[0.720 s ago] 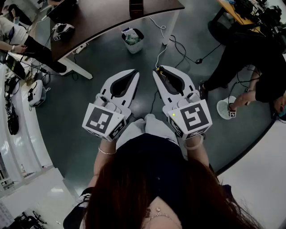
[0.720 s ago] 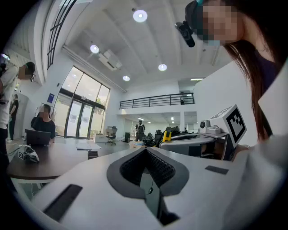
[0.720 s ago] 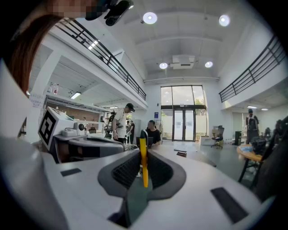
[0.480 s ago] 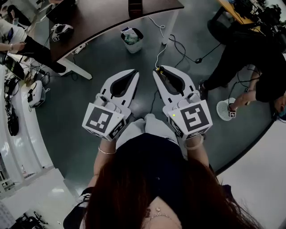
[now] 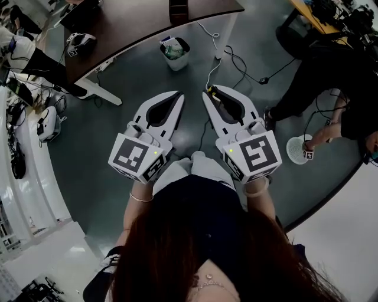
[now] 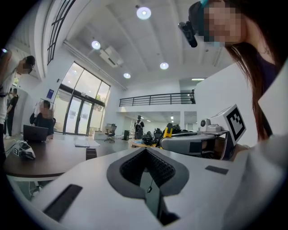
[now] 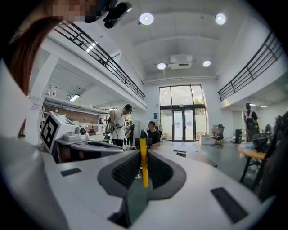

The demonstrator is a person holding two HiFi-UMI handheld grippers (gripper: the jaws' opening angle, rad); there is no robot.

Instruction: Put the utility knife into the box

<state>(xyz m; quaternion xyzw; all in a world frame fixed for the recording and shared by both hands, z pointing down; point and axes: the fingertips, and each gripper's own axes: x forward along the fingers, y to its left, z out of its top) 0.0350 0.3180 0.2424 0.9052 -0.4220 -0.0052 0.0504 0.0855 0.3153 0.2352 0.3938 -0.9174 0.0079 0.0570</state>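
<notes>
I hold both grippers side by side above the grey floor, pointing away from me. My right gripper (image 5: 207, 92) (image 7: 143, 149) is shut on the utility knife (image 7: 143, 167), a thin yellow and black strip standing edge-on between its jaws, with a yellow speck at the tip (image 5: 211, 89). My left gripper (image 5: 179, 95) (image 6: 145, 151) is shut with nothing in it. A small dark box-like thing (image 5: 179, 8) (image 6: 91, 153) stands on the brown desk (image 5: 136, 23) ahead; I cannot tell whether it is the box.
A small bin (image 5: 175, 52) with rubbish stands on the floor beside the desk leg. Cables (image 5: 236, 62) trail across the floor. A person in black (image 5: 331, 76) sits at the right. Another gripper (image 5: 80, 42) lies on the desk's left end.
</notes>
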